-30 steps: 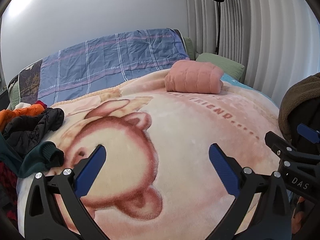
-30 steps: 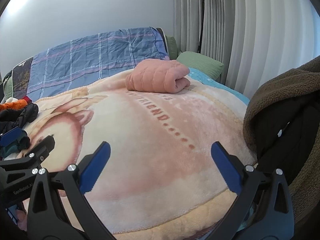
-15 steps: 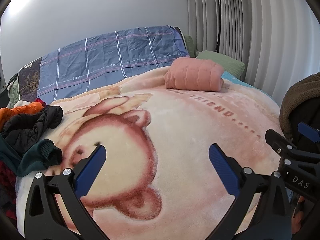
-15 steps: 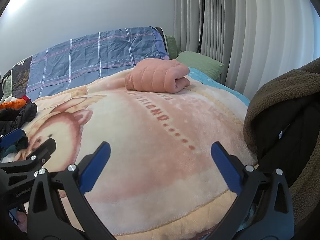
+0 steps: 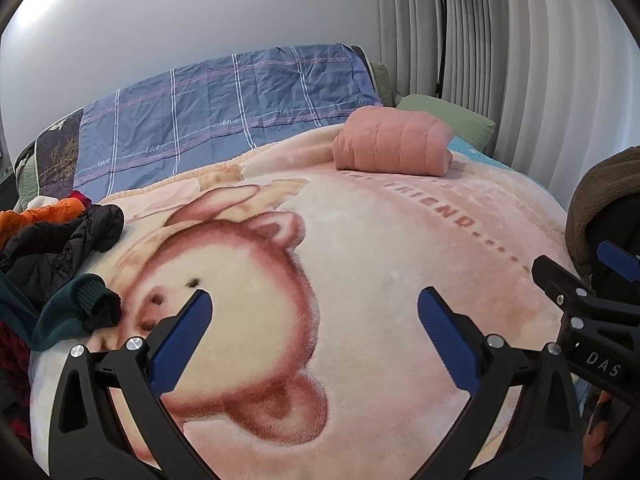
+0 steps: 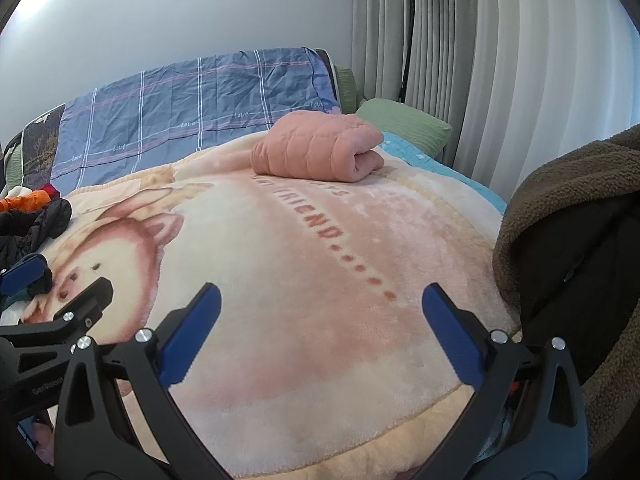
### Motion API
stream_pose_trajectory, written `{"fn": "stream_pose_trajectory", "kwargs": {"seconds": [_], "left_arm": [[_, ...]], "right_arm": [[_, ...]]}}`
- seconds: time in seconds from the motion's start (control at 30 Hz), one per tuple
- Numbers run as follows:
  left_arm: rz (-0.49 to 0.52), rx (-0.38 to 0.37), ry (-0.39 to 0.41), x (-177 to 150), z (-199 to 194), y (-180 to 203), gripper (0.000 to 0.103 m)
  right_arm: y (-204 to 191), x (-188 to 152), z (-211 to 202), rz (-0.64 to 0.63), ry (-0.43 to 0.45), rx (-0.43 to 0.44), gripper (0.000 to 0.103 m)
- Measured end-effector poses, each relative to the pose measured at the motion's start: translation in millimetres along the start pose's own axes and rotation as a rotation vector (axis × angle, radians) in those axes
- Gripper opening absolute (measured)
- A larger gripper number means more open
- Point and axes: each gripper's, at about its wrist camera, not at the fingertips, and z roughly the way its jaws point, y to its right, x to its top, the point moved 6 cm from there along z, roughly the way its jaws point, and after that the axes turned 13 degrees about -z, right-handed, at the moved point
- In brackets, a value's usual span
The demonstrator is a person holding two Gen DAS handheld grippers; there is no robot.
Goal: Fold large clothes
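A folded pink quilted jacket (image 5: 394, 146) lies at the far end of the bed; it also shows in the right wrist view (image 6: 316, 152). A heap of unfolded clothes (image 5: 52, 256), black, dark green and orange, lies at the left edge of the bed and shows in the right wrist view (image 6: 34, 228). A brown fleece coat with black lining (image 6: 572, 248) hangs at the right. My left gripper (image 5: 314, 322) is open and empty above the plush blanket (image 5: 360, 264). My right gripper (image 6: 320, 314) is open and empty beside it, above the same blanket (image 6: 304, 280).
A blue plaid sheet (image 5: 224, 112) covers the headboard end. A green pillow (image 5: 452, 118) lies at the far right corner. A black floor lamp (image 5: 440, 20) stands by grey curtains (image 6: 500, 60) along the right side.
Both grippers have drifted slightly lower and forward over the blanket. Both stay open and empty. Nothing on the bed has moved.
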Motion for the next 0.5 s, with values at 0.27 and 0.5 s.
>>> {"fn": "stream_pose_trajectory", "kwargs": {"seconds": [0.27, 0.5], "left_arm": [[0.003, 0.0, -0.011, -1.4, 6.7, -0.9, 0.102], [0.008, -0.001, -0.017, -2.7, 9.5, -0.9, 0.102]], "right_arm": [[-3.7, 0.1, 6.8, -0.004, -0.01, 0.002, 0.101], [-4.5, 0.3, 8.1, -0.006, -0.012, 0.001, 0.101]]}}
